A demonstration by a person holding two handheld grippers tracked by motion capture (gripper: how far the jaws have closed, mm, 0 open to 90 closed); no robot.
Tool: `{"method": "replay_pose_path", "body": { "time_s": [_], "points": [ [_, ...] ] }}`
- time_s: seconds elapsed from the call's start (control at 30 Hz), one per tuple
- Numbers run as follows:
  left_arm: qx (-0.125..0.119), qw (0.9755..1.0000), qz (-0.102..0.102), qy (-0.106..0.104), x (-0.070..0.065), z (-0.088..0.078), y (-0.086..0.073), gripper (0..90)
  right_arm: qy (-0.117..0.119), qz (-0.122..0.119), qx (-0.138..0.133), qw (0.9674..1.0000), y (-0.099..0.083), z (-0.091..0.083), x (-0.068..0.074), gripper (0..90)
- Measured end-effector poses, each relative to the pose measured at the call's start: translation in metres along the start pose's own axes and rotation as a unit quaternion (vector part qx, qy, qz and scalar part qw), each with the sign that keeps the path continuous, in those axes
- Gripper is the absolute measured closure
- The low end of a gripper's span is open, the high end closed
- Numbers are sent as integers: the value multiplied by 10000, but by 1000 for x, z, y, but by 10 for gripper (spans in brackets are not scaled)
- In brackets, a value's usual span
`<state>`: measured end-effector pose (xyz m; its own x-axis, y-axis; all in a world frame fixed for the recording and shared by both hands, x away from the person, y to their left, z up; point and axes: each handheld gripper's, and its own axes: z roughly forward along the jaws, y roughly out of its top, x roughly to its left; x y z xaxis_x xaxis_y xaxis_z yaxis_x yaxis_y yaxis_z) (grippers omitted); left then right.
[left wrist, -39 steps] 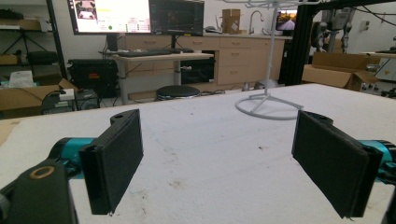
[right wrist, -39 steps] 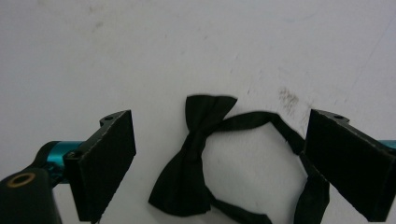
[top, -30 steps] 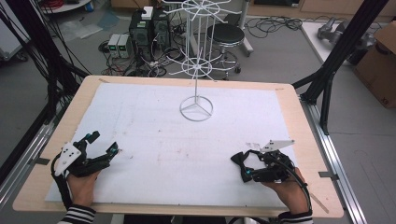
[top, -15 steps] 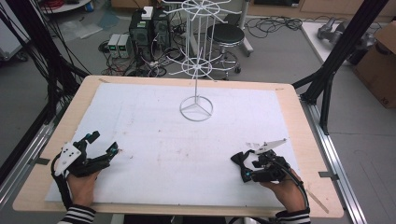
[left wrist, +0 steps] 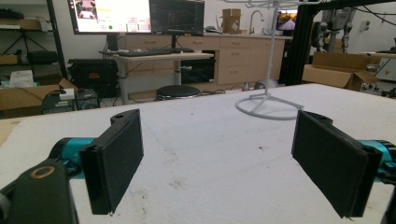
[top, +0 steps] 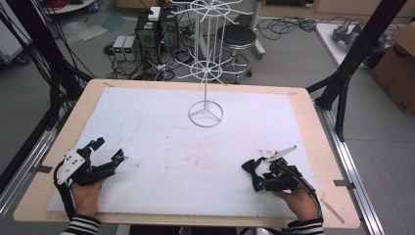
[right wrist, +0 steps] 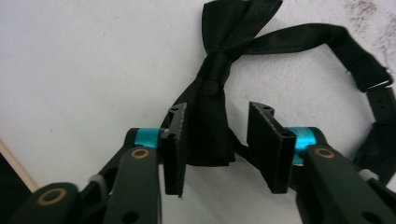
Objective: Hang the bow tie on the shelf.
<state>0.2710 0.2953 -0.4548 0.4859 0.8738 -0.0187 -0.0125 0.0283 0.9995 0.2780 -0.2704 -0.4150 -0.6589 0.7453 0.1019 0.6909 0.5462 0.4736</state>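
A person sits at the near edge of a wooden worktop (top: 313, 112) that has a big white sheet (top: 161, 142) on top of it. Each hand holds a gripper.

The left gripper (top: 100, 152) is by the near left corner of the worktop, resting on the white sheet. The left hand (top: 85, 196) holds it from behind. In the left gripper view its two black jaws are wide open, far from each other, and nothing is between them. Past them you can see the bare white sheet with some small dirty marks.

The right gripper (top: 255, 177) is by the near right corner of the worktop, held by the right hand (top: 298, 200). A black bow tie (right wrist: 217, 88) lies flat on the white sheet there. In the right gripper view the jaws are partly open, and one wing of the bow tie sits between them. The wing is touching the left jaw, or nearly so. There is a gap between the wing and the right jaw, so the jaws have not squeezed it. The black strap (right wrist: 327, 39) of the bow tie curls away in a loop on the sheet, with a small metal clip (right wrist: 380, 84) on it.

A white wire stand (top: 206, 78) is upright close to the far edge of the worktop, around the middle. Its round base (top: 206, 114) sits on the sheet, well apart from both grippers.
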Motion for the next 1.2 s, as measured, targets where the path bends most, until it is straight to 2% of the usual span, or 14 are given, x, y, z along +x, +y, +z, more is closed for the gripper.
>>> {"method": "replay_pose_path", "body": {
  "time_s": [0.13, 0.23, 0.37, 0.53, 1.0, 1.07, 1.17, 1.2],
  "points": [
    [2, 10000, 3, 1, 0, 0, 0, 169, 57, 20, 37, 10000, 0, 1, 0, 677],
    [0, 10000, 1, 1, 0, 0, 0, 170, 44, 11, 113, 9999, 0, 0, 0, 763],
    [7, 10000, 12, 5, 0, 0, 0, 170, 33, -128, 126, 9998, 0, 1, 2, 800],
    [3, 10000, 3, 1, 0, 0, 0, 170, -6, -167, 104, 9998, 0, 1, 4, 809],
    [10, 10000, 6, 5, 0, 0, 0, 170, 37, -250, -457, 9986, -1, -3, 5, 819],
    [8, 10000, 4, 4, 0, 0, 0, 170, -29, -363, -673, 9971, 0, -6, 6, 820],
    [9, 10000, 6, 3, 0, 0, 0, 170, -48, -384, -790, 9961, 1, -8, 6, 820],
    [11, 10000, 7, 5, 0, 0, 0, 170, -92, -387, -964, 9946, 1, -11, 7, 820]
  ]
}}
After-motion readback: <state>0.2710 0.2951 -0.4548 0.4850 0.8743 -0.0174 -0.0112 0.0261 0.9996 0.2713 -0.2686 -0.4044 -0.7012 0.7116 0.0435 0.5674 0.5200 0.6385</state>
